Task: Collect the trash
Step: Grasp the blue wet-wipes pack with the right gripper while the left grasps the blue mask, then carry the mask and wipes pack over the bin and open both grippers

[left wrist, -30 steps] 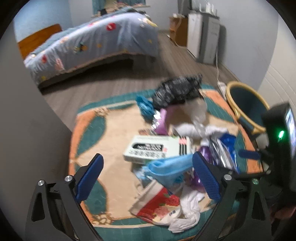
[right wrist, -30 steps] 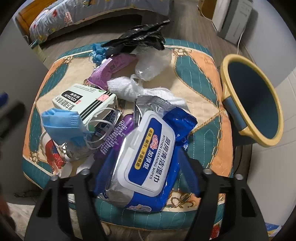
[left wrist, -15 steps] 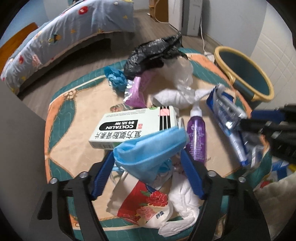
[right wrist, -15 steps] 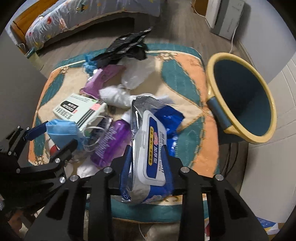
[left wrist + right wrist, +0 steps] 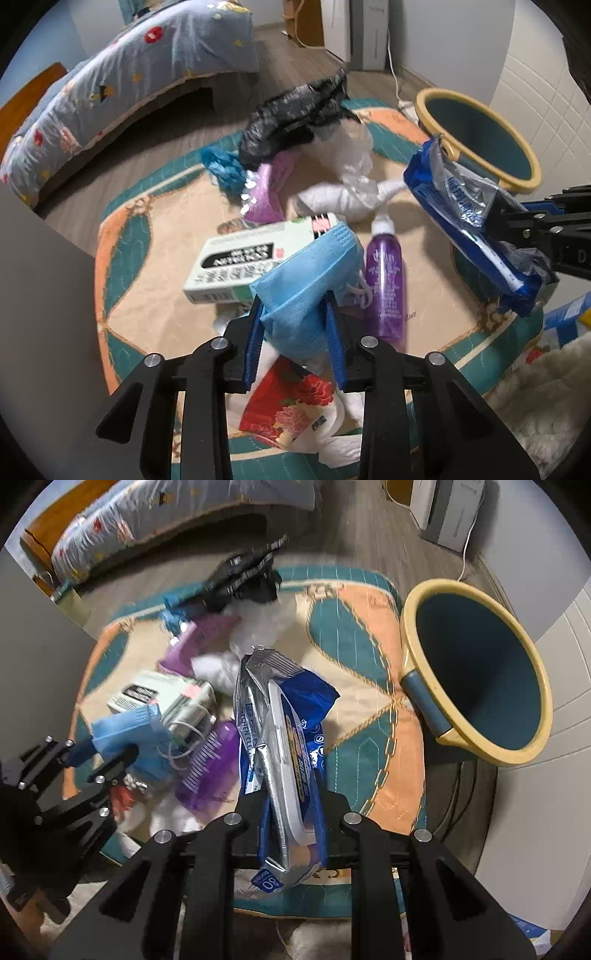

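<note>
My left gripper [image 5: 293, 314] is shut on a blue face mask [image 5: 306, 273] and holds it above the patterned cushion [image 5: 155, 258]; it also shows in the right wrist view [image 5: 110, 744]. My right gripper [image 5: 291, 786] is shut on a blue wet-wipes pack [image 5: 284, 734], lifted over the cushion left of the yellow-rimmed blue bin [image 5: 476, 672]. In the left wrist view the pack [image 5: 476, 225] hangs just in front of the bin [image 5: 476, 136].
On the cushion lie a white medicine box [image 5: 255, 254], a purple bottle [image 5: 384, 280], a black bag [image 5: 291, 114], a purple pouch [image 5: 269, 192], white plastic [image 5: 347, 195] and a red floral wrapper [image 5: 291, 402]. A bed [image 5: 129, 81] stands behind.
Both grippers closed: the left on the face mask, the right on the wipes pack. Both lifted their items; the wipes pack moved toward the bin.
</note>
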The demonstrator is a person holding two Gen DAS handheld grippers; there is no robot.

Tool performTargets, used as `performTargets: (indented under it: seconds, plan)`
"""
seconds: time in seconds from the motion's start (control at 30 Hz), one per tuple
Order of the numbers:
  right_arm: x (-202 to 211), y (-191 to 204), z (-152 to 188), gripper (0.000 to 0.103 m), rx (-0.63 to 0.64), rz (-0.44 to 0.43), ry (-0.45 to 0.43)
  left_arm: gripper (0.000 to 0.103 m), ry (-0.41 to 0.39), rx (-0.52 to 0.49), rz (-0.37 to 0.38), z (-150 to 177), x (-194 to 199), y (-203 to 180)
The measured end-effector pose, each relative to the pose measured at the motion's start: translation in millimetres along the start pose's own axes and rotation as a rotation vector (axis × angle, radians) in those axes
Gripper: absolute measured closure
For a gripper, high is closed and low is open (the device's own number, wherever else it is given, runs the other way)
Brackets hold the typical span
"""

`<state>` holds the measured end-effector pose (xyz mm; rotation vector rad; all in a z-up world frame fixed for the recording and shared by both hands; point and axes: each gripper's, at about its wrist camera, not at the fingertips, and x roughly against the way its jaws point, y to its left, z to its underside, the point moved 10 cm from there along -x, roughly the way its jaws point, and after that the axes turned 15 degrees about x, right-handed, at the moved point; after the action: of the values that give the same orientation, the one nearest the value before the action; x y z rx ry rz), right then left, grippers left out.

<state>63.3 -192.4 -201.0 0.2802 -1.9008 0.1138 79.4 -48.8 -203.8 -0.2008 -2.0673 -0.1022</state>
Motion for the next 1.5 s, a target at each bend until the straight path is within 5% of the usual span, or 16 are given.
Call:
performTargets:
  seconds: [0.33,0.57,0.9,1.5]
  plan:
    - [73,-37,-53,0.085,-0.048,-0.051,-0.250,0.071,-0.180,0.071,0.047,-47,53,0]
    - [93,-77,-75,0.085,-0.075,-0.045,-0.331,0.071,-0.248,0.081,0.057,-69,72,-16]
    - [100,-130,-85,0.085,-0.127,-0.030,-0.380,0.071,-0.262,0.040,0.097,-91,70,-61]
    - [63,-219,-73,0.085,-0.213,0.005,-0.325,0.071,-0.136,-0.084,0.224,-106,24,-178]
